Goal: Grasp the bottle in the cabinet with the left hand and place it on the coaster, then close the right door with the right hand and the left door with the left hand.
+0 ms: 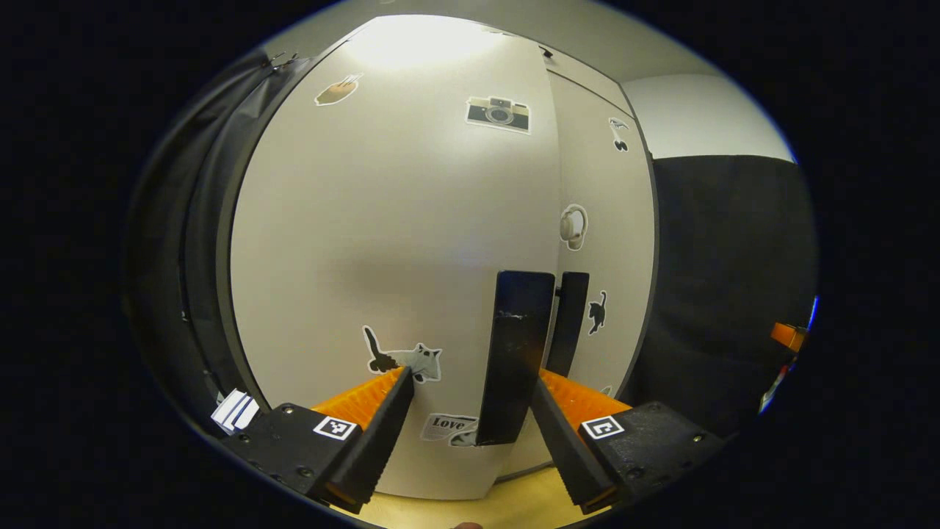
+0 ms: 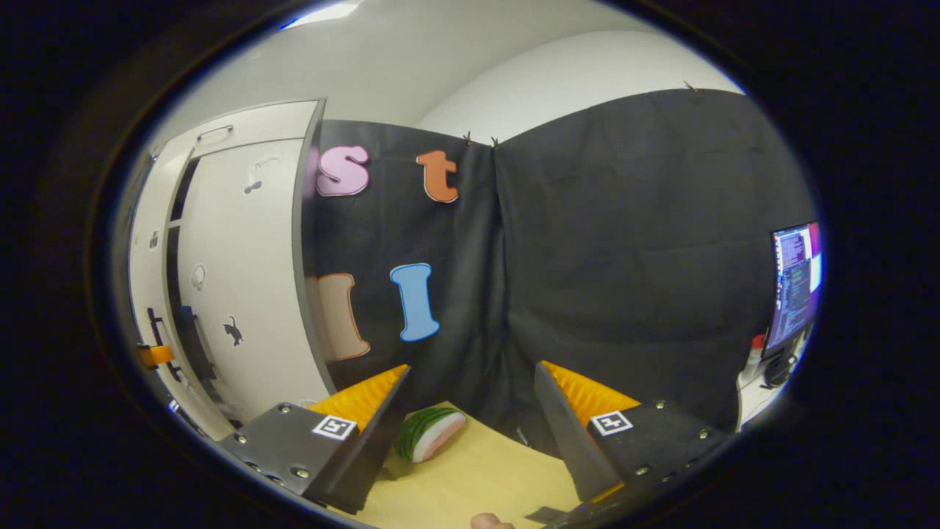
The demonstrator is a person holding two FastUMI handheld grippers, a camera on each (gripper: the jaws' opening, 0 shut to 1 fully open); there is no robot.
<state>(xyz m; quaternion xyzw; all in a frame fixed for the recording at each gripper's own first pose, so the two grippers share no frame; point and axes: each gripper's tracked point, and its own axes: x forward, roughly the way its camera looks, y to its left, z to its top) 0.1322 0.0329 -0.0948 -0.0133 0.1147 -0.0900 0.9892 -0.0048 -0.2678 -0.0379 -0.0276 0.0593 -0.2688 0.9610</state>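
The white cabinet's left door [image 1: 382, 242] stands close in front of me in the left gripper view, covered in stickers. Its black upright handle [image 1: 514, 353] sits between the fingers of my open left gripper [image 1: 474, 386], close to the right finger and well apart from the left one. The right door [image 1: 609, 242] and its own black handle [image 1: 571, 323] lie just beyond. In the right gripper view my right gripper [image 2: 470, 382] is open and holds nothing, off to the side of the cabinet. There the right door [image 2: 242, 279] looks flush, with a dark gap beside it.
A wooden tabletop [image 2: 477, 477] runs under the right gripper, with a watermelon-slice toy [image 2: 429, 433] lying on it near the cloth wall. A lit monitor [image 2: 797, 283] stands at the far right. An orange part of the other gripper [image 1: 786, 336] shows right of the cabinet.
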